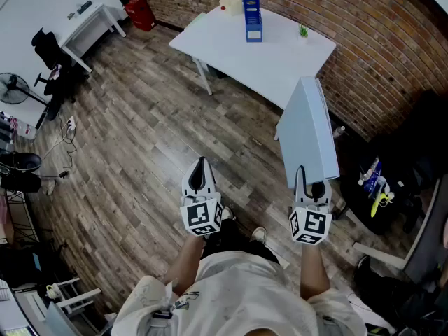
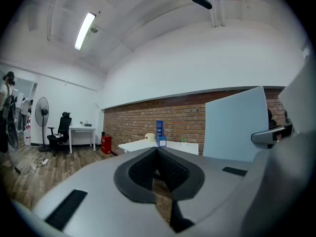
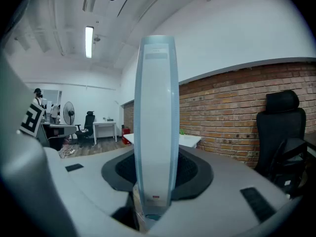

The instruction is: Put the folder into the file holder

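A pale blue folder stands on edge in my right gripper, which is shut on its near end; in the right gripper view the folder's spine rises between the jaws. My left gripper hangs to the left with its jaws closed together and nothing in them; in the left gripper view the tips touch. The blue file holder stands upright on the white table far ahead, also seen small in the left gripper view.
A brick wall runs behind the table. A small plant and a pale object sit on the tabletop. A black office chair stands at right. A white desk, a chair and a fan are at far left over wooden floor.
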Motion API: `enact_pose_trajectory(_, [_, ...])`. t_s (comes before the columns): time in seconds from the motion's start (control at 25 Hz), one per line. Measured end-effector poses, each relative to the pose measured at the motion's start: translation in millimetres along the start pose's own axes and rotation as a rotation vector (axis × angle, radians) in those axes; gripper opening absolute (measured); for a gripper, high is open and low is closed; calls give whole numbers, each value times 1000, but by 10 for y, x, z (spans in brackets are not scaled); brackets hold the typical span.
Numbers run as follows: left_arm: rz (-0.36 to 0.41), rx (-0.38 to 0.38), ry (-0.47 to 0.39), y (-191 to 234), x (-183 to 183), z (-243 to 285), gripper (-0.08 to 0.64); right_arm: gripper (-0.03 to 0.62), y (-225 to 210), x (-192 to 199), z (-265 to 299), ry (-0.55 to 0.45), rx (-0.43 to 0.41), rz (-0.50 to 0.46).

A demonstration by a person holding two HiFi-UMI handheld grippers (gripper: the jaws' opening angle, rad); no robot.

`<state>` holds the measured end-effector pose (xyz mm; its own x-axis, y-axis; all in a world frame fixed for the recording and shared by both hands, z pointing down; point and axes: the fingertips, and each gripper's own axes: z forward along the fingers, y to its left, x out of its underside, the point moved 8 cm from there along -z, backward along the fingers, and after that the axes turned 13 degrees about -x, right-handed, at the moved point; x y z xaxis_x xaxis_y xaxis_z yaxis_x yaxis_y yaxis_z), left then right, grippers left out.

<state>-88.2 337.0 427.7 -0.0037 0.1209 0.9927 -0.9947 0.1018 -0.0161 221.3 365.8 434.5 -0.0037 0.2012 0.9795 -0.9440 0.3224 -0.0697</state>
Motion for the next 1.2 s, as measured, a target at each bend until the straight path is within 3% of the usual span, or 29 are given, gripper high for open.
enact_pose_trajectory(0.2, [58,16,-3,-77,-6,-394,11,164,27,-53,-213,-26,-45,-5])
enact_pose_trajectory(0.48, [66,-5,-39,53,-86,-551,11,166,214,-149,-213,-49,-81,-35])
enact_pose_trajectory(0.84, [6,-36,-60,521,-143,-233,11,166,584,-361,202,-51,-90,-99])
enact_pose_trajectory(1.2, [7,-22,-84,1130,-195,208,11,166,1038,-503,704,-45,-63,-131])
